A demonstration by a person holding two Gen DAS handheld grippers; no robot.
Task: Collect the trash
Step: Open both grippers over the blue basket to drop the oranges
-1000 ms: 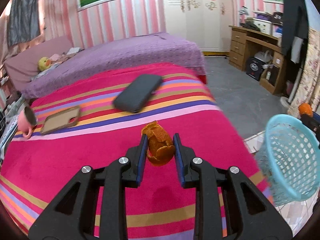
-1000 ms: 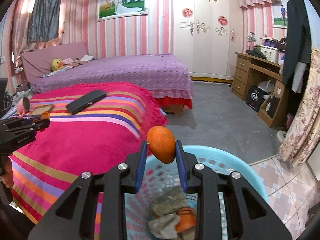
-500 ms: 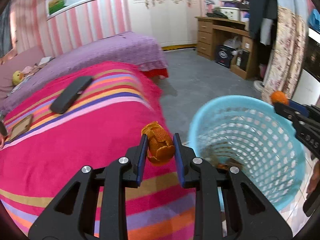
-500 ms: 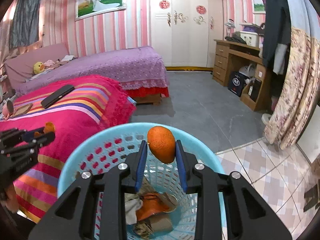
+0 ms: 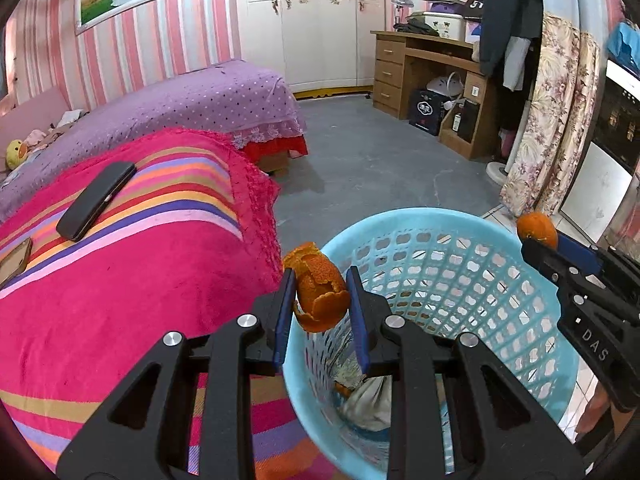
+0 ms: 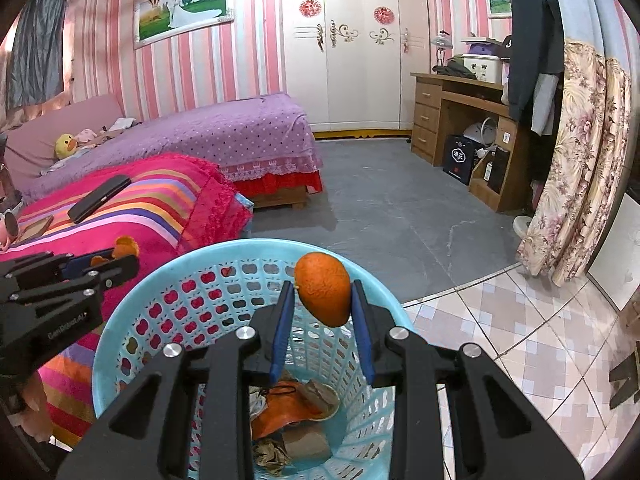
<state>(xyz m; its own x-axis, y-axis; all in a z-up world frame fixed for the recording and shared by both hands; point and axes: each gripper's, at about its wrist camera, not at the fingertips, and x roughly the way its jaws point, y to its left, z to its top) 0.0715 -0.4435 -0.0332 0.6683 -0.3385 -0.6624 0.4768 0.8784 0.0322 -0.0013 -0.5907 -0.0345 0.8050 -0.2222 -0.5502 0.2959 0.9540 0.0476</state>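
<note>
Home bedroom: two beds (image 6: pixel 224 136) standing side by side, white wardrobe (image 6: pixel 352 48) lining pink-striped wall, wooden desk (image 6: pixel 456 112) sitting opposite.

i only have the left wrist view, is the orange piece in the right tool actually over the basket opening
Observer: Yes. In the right wrist view the right tool grips the orange piece above the inside of the blue basket.
Operator: how full is it
Observer: Low. Some orange peel and brown paper lie at the bottom.
Operator: and my left tool
Observer: From that side the left tool and its torn peel appear just outside the rim, on the bed side.
</note>
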